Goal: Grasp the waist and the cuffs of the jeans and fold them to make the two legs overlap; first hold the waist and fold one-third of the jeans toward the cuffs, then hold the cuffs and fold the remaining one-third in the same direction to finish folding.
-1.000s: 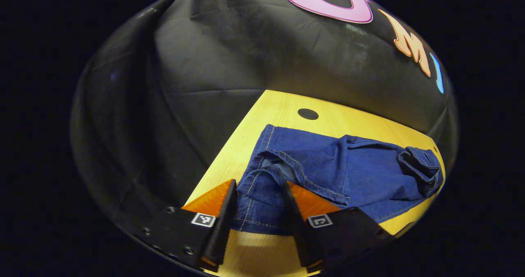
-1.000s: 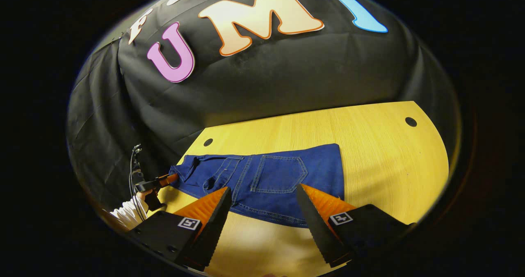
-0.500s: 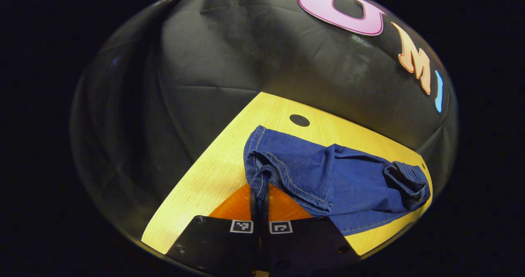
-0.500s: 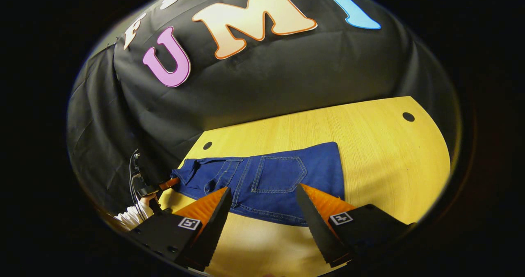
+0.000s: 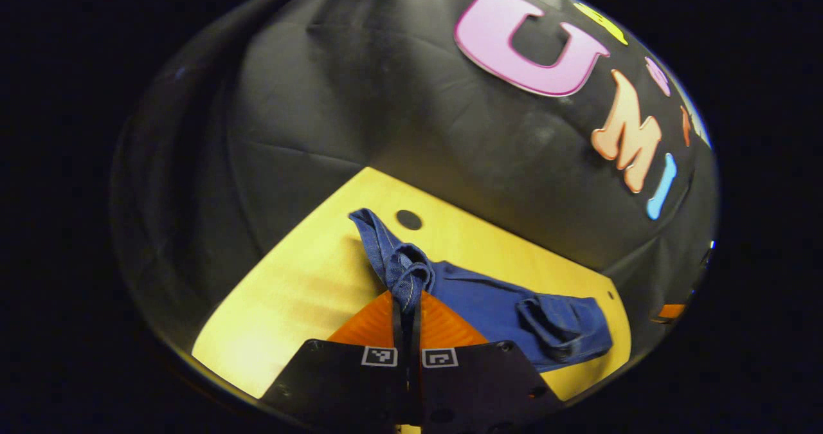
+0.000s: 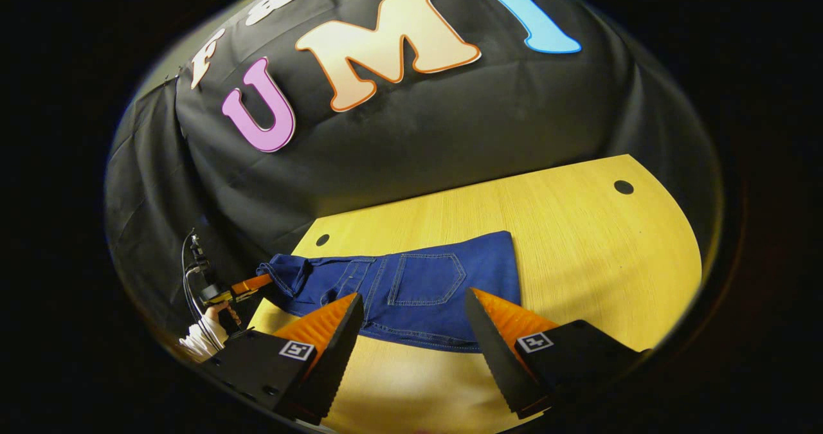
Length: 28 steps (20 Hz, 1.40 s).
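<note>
The jeans are laid on the desk, legs already overlapped. One end is clamped and raised by the left tool; the right tool is held apart above them. Both thirds remain unfolded.

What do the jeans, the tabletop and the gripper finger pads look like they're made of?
The jeans: blue denim, matte, going by the pale topstitching and patch pocket. The table: pale wood or wood-look laminate, fine straight grain, slight sheen. Finger pads on the right gripper: orange, ribbed, probably rubber or soft plastic.
</note>
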Each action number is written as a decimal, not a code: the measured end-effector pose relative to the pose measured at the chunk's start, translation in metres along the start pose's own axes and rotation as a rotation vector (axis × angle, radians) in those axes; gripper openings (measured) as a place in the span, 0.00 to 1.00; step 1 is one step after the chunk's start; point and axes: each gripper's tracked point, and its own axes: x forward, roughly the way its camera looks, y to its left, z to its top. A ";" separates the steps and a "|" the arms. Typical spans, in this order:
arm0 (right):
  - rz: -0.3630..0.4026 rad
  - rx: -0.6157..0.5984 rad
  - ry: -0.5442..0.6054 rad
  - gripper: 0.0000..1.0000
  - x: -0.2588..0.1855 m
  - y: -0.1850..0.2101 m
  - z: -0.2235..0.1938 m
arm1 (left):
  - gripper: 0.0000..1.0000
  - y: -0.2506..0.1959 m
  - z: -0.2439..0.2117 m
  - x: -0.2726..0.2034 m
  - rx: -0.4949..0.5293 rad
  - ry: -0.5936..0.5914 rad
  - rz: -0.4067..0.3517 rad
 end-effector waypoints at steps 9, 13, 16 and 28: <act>-0.063 0.071 -0.082 0.98 -0.058 -0.049 0.013 | 0.00 -0.208 0.015 0.006 0.018 -0.014 -0.293; -0.092 0.069 -0.088 1.00 -0.081 -0.073 0.003 | 0.00 -0.291 0.005 0.011 0.092 0.005 -0.375; -0.092 0.091 -0.096 0.98 -0.094 -0.084 -0.005 | 0.00 -0.345 -0.023 0.017 0.147 0.059 -0.415; -0.176 0.128 -0.105 0.98 -0.132 -0.138 -0.026 | 0.01 -0.376 -0.199 0.056 0.596 0.294 -0.293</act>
